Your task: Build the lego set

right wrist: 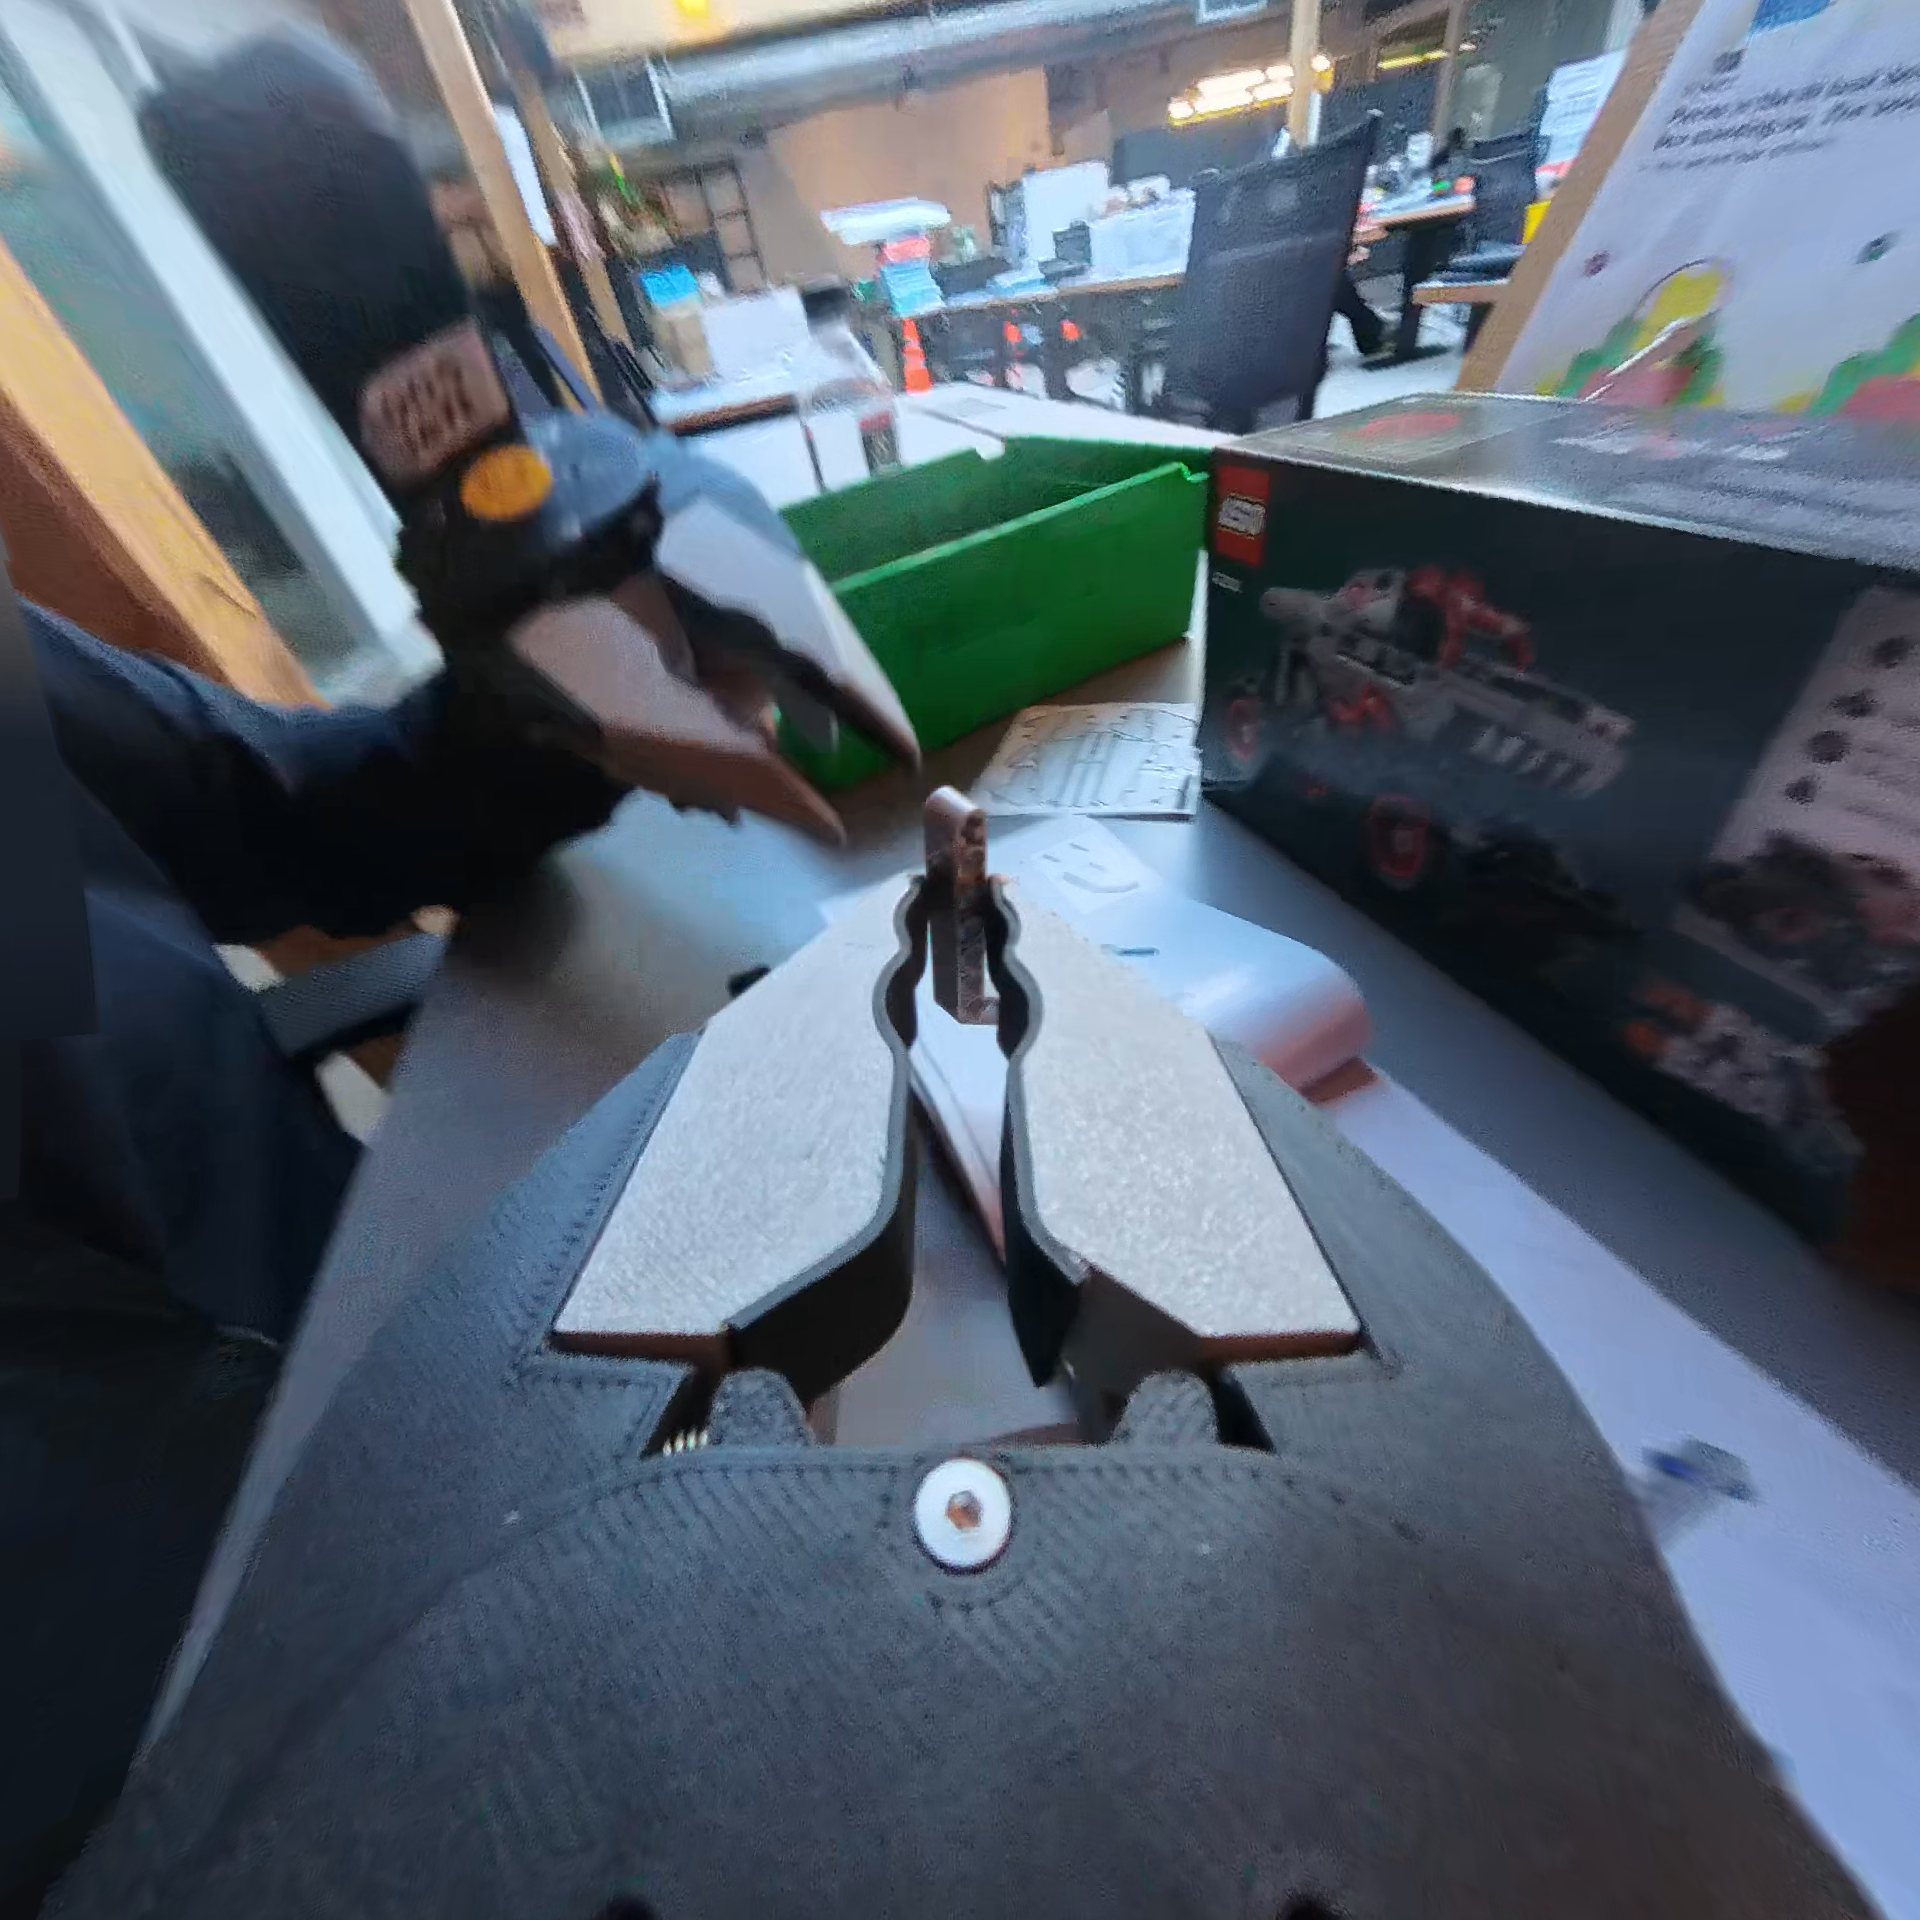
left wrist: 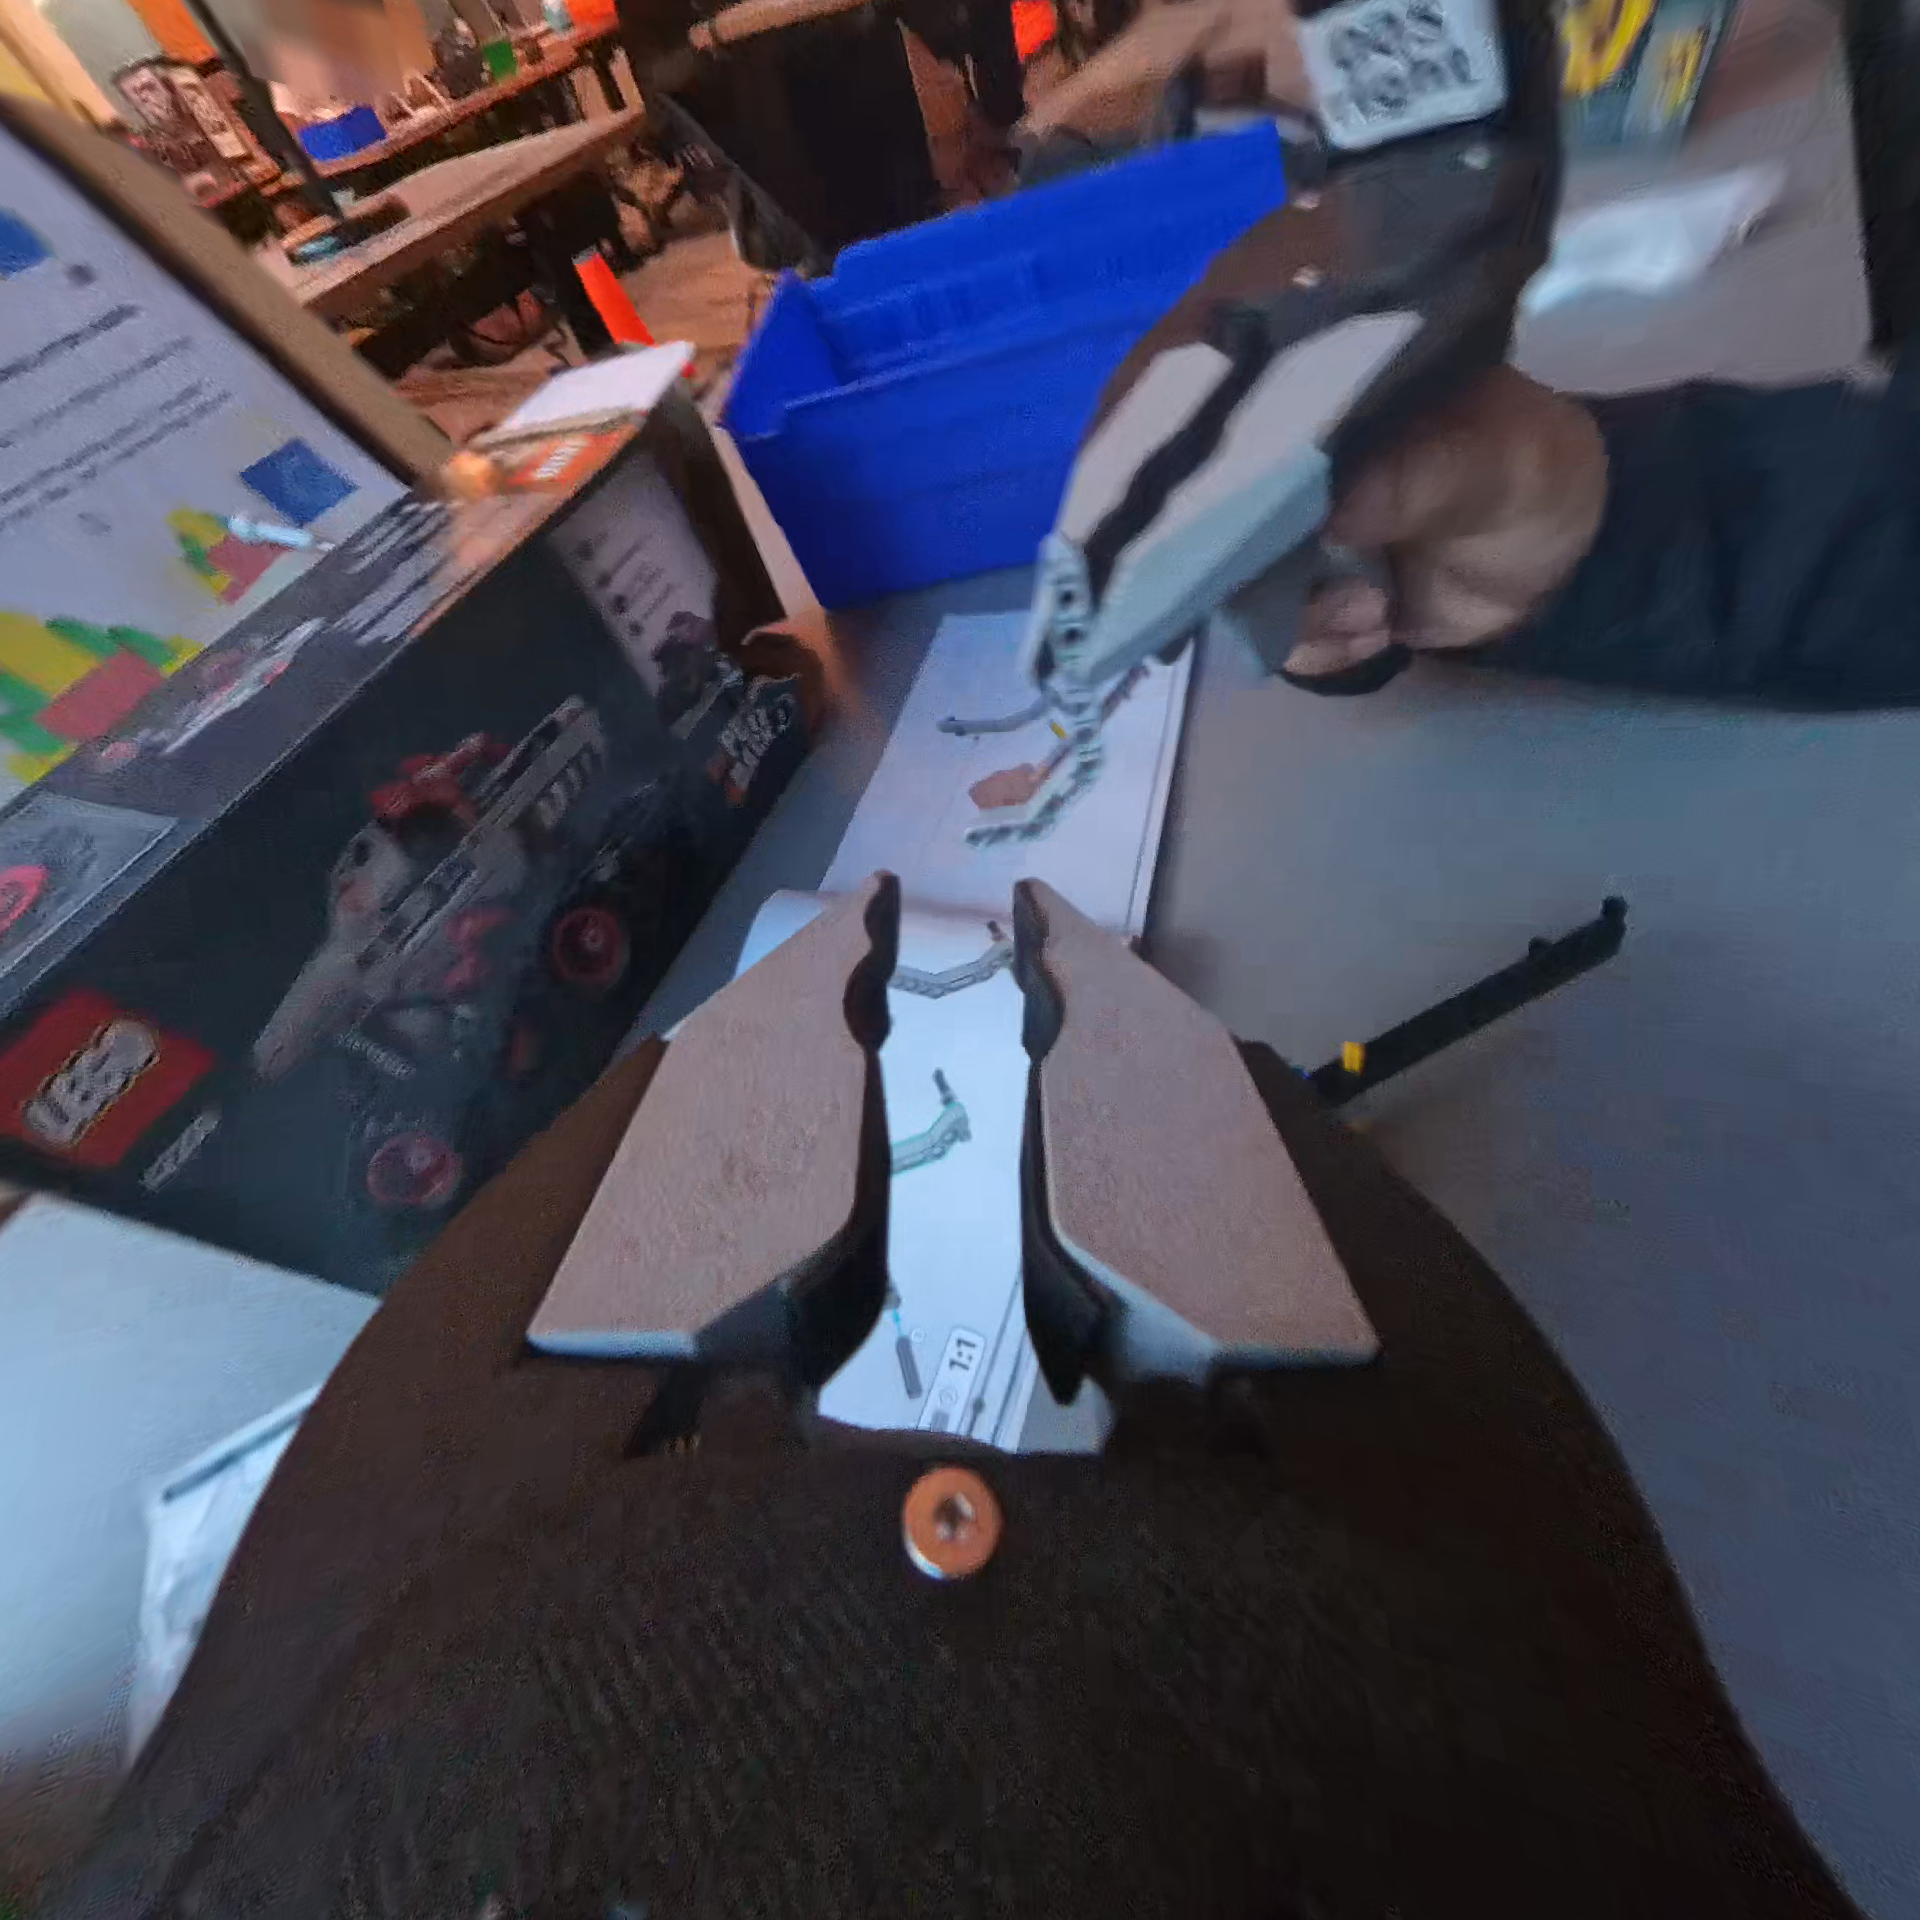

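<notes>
My left gripper [left wrist: 954, 904] is open and empty, held above the open instruction booklet [left wrist: 1049, 769]. My right gripper [right wrist: 961, 894] is shut on a grey lego beam [right wrist: 954, 831] that stands upright between its tips. In the left wrist view the right gripper [left wrist: 1081, 582] hangs over the far end of the booklet with the grey beam [left wrist: 1062, 623] pointing down. A black lego beam [left wrist: 1475, 997] with a yellow pin lies on the grey table to the right of the booklet. In the right wrist view the left gripper [right wrist: 878, 795] is at the left, open.
The black lego box [left wrist: 416, 831] stands left of the booklet; it also shows in the right wrist view [right wrist: 1558, 727]. A blue bin [left wrist: 987, 343] sits behind the booklet. A green bin [right wrist: 997, 582] and a sticker sheet [right wrist: 1091, 769] lie beyond. A poster board [left wrist: 125, 436] leans behind the box. The grippers' ends are close to 6 cm from one another.
</notes>
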Demonstrator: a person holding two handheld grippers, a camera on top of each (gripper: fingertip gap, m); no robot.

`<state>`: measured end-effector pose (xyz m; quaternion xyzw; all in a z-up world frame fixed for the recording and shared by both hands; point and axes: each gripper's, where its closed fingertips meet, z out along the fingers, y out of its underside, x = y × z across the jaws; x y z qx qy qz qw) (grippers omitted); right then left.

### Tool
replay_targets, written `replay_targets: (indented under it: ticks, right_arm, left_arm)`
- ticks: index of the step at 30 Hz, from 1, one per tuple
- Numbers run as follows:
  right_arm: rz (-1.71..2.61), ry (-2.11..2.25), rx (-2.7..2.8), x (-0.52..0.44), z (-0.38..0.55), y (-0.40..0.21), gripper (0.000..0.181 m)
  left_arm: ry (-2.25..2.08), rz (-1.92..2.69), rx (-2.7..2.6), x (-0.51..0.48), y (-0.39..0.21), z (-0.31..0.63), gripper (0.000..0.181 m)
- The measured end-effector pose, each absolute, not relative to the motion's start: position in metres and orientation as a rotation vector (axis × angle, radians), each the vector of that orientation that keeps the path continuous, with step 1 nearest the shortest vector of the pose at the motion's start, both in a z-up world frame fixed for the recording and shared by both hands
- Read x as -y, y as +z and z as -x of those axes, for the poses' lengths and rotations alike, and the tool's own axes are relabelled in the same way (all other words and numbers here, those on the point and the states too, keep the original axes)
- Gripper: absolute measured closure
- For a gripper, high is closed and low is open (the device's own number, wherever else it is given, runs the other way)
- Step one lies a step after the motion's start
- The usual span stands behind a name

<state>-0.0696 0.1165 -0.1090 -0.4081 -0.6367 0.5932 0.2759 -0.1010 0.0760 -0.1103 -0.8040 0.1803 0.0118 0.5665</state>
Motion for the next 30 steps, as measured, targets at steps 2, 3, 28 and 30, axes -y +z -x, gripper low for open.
replay_targets:
  ticks: [2,3,28,30]
  right_arm:
    - [0.997,1.437,1.794,-0.118,0.058,-0.110,0.173]
    - [0.957,1.344,1.828,-0.119,0.050,-0.112,0.173]
    - [1.095,1.119,2.068,-0.130,-0.022,-0.159,0.146]
    - [1.108,1.230,1.979,-0.139,-0.010,-0.144,0.145]
  left_arm:
    - [0.001,1.880,-0.360,-0.068,-0.108,0.117,0.160]
    - [0.002,1.882,-0.346,-0.064,-0.110,0.122,0.159]
    - [0.050,1.950,-0.207,-0.032,-0.147,0.161,0.120]
    - [0.055,1.934,-0.201,-0.032,-0.143,0.160,0.120]
